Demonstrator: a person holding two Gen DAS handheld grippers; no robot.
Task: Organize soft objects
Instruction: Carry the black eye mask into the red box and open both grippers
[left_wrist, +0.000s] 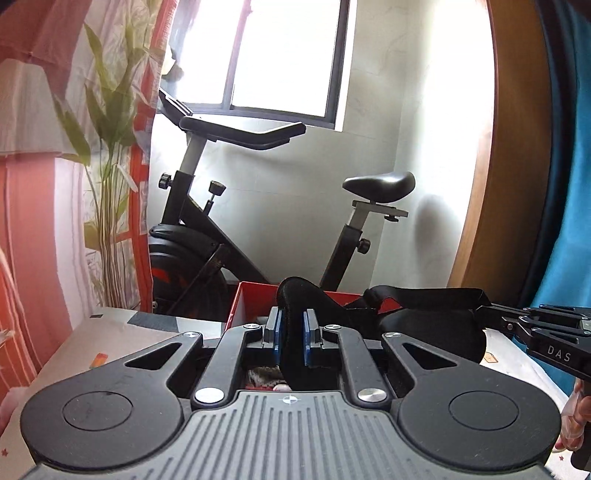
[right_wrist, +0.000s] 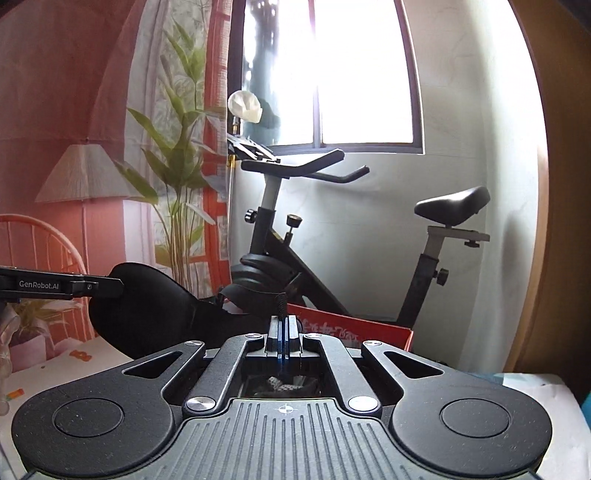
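A black padded sleep mask (left_wrist: 432, 332) with a strap hangs stretched between my two grippers, above a table. My left gripper (left_wrist: 293, 323) is shut on one padded end of the mask, which fills the gap between the blue pads. The strap (left_wrist: 424, 293) runs right to my right gripper (left_wrist: 484, 310), which comes in from the right edge. In the right wrist view, my right gripper (right_wrist: 282, 326) is shut on the thin strap edge (right_wrist: 281, 304). The mask body (right_wrist: 155, 314) lies to its left, with my left gripper (right_wrist: 114, 286) on it.
A red open box (left_wrist: 251, 295) (right_wrist: 354, 328) stands just behind the mask at the table's far edge. An exercise bike (left_wrist: 207, 236) stands behind it under a window. A printed curtain (left_wrist: 92, 166) hangs on the left. The white patterned tabletop (left_wrist: 122, 332) lies below.
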